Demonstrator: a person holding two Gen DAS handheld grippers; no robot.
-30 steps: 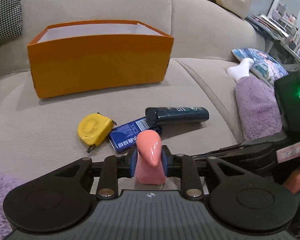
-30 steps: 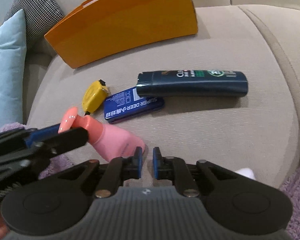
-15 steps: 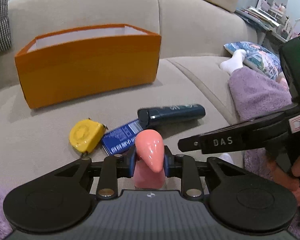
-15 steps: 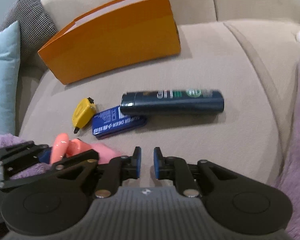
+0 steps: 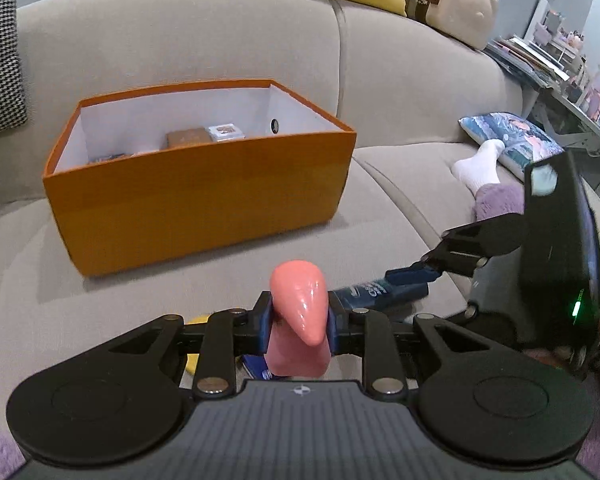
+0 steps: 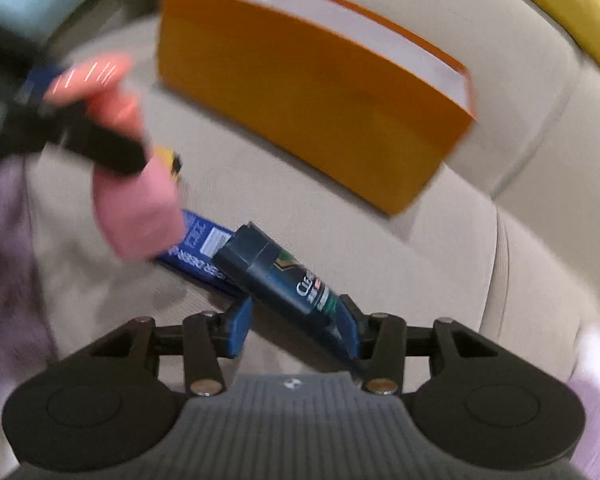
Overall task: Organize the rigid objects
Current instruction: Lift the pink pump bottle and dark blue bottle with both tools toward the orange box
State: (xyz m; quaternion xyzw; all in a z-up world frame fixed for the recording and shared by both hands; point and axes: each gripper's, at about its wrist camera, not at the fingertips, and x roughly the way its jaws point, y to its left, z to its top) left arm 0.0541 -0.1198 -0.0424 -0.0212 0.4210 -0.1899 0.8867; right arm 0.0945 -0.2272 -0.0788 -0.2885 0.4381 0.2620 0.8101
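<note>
My left gripper (image 5: 298, 330) is shut on a pink bottle (image 5: 300, 312) and holds it above the sofa seat, in front of the orange box (image 5: 204, 200). The bottle also shows in the right wrist view (image 6: 136, 208), blurred. My right gripper (image 6: 296, 328) is open, its jaws on either side of the dark blue shampoo bottle (image 6: 280, 276), which lies on the seat across a flat blue tin (image 6: 196, 252). That gripper (image 5: 416, 274) shows at the shampoo bottle (image 5: 380, 292) in the left wrist view. A yellow tape measure (image 6: 172, 160) lies mostly hidden behind the pink bottle.
The orange box (image 6: 312, 92) stands open on the beige sofa (image 5: 400, 208) and holds a few small boxes (image 5: 204, 136). A person's socked foot (image 5: 476, 168) and purple trouser leg lie at the right. Cushions and a bag sit along the sofa back.
My left gripper has lifted the pink bottle higher, so the box interior shows. My right gripper has opened and moved down and forward around the shampoo bottle.
</note>
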